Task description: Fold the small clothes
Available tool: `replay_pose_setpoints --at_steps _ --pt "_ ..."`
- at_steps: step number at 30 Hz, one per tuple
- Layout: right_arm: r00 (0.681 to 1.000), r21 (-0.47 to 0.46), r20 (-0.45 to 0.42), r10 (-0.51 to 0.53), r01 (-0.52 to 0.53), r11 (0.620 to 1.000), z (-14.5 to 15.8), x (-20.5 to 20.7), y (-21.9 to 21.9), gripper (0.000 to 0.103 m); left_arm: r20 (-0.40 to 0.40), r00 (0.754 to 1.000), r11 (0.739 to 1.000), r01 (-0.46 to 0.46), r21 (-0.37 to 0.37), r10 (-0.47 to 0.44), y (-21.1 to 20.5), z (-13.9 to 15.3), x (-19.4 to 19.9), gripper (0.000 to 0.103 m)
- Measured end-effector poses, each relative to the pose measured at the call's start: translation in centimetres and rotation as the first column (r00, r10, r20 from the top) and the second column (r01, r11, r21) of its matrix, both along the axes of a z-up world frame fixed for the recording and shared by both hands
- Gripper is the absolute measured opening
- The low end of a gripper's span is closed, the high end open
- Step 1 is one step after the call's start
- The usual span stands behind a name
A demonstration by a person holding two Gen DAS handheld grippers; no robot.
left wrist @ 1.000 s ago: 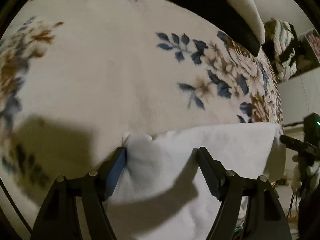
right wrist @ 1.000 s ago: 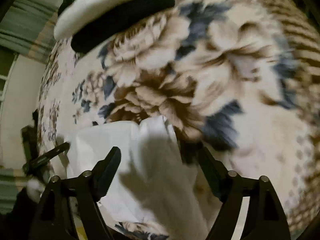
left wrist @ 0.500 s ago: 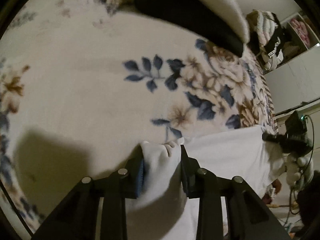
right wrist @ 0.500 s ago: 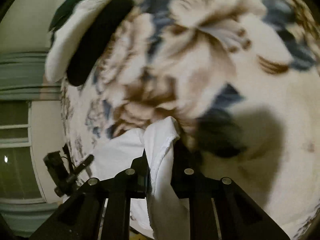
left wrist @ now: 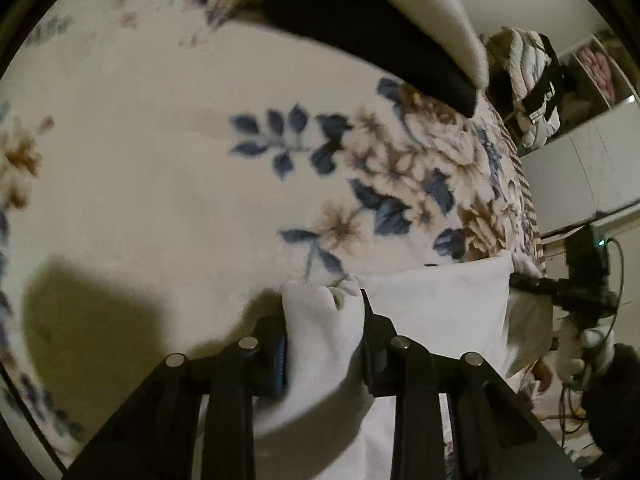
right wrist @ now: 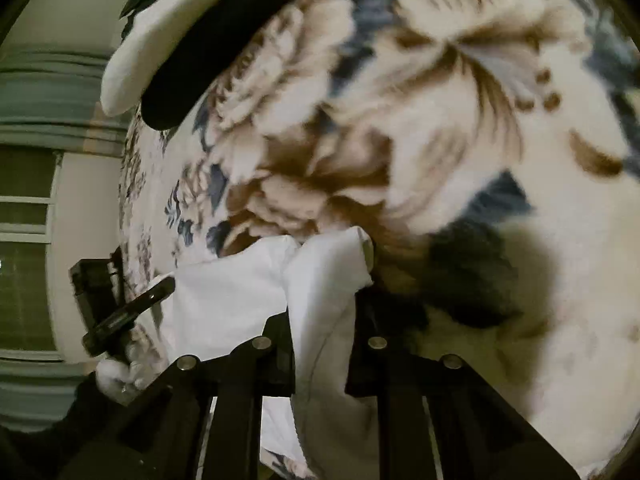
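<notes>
- Your left gripper (left wrist: 322, 334) has its jaws drawn in close on a bunched corner of the white garment (left wrist: 436, 304); the cloth bulges up between the two fingers and hangs down under them.
- From that pinch the garment runs as a taut, flat band to your right, over the floral blanket (left wrist: 168, 184), near the blanket's front edge.
- At the far right of the left wrist view, your right gripper (left wrist: 560, 294) shows as a dark shape at the garment's other corner.
- Toward the blanket's far edge lies a black cloth (left wrist: 368, 36), with a cream cloth (left wrist: 436, 4) just beyond it and touching it.
- A heap of bedding (left wrist: 528, 80) sits past the blanket's far right corner, next to a white cabinet (left wrist: 576, 176).
- In the right wrist view, your left gripper (right wrist: 128, 312) appears at the left, at the garment's far corner.
- The white garment (right wrist: 228, 304) spreads from there across to your right gripper (right wrist: 322, 316).
- Your right gripper is closed to a narrow gap on a folded corner of the garment, which stands up between the fingers and trails below them.
- Behind it, the floral blanket (right wrist: 500, 160) fills the view, blurred.
- A window (right wrist: 24, 216) shows at the left edge.
</notes>
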State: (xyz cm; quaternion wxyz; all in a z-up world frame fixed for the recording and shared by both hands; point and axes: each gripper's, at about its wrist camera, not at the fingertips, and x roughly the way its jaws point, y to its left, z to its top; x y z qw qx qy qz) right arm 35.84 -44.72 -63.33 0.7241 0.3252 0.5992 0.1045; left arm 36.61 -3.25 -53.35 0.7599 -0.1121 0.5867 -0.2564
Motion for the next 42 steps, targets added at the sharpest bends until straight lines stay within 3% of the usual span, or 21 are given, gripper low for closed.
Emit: replay_pose_setpoints --at_steps 5,11,18,21,24,28,33,37,42 --pt "0.998 -0.013 0.061 -0.022 0.023 1.0 5.0 -1.4 0.9 0.015 0.076 0.997 1.0 -0.003 -0.017 0.005 1.1 5.3 -1.7 0.024" --pt "0.988 -0.033 0.149 -0.049 0.055 0.998 14.0 -1.9 2.1 0.015 0.174 0.984 0.998 -0.018 -0.063 0.029 2.4 15.1 -1.4 0.024" --pt "0.959 -0.046 0.272 -0.072 0.088 0.995 25.6 3.6 1.5 0.015 0.306 0.952 0.997 0.013 -0.082 0.013 2.4 26.1 6.8 0.024" --pt "0.945 -0.059 0.32 -0.072 0.096 0.994 29.1 9.0 0.9 0.015 0.343 0.939 0.998 0.026 -0.065 -0.002 0.8 29.0 12.9 0.024" --pt "0.932 -0.025 0.346 -0.103 0.119 0.993 30.8 15.1 -0.5 0.015 0.339 0.941 0.999 0.012 -0.048 0.005 0.0 30.1 19.3 0.025" --pt "0.933 0.013 0.339 -0.119 0.122 0.992 29.3 24.3 -2.1 0.015 0.299 0.954 0.999 -0.015 -0.033 0.024 -1.2 28.2 27.1 0.025" --pt "0.957 -0.021 0.267 -0.113 0.123 0.992 22.9 35.6 -4.0 0.015 0.228 0.974 0.998 -0.013 0.069 -0.003 -4.3 21.3 36.7 0.025" --pt "0.98 -0.092 0.18 -0.082 0.1 0.991 16.8 41.4 -4.4 0.015 0.162 0.986 0.987 0.011 0.157 -0.037 -5.6 15.8 40.3 0.029" --pt "0.994 -0.133 0.08 -0.069 0.079 0.988 11.6 44.1 -4.4 0.022 0.107 0.994 0.988 -0.031 0.151 0.015 -5.0 13.7 41.2 0.038"
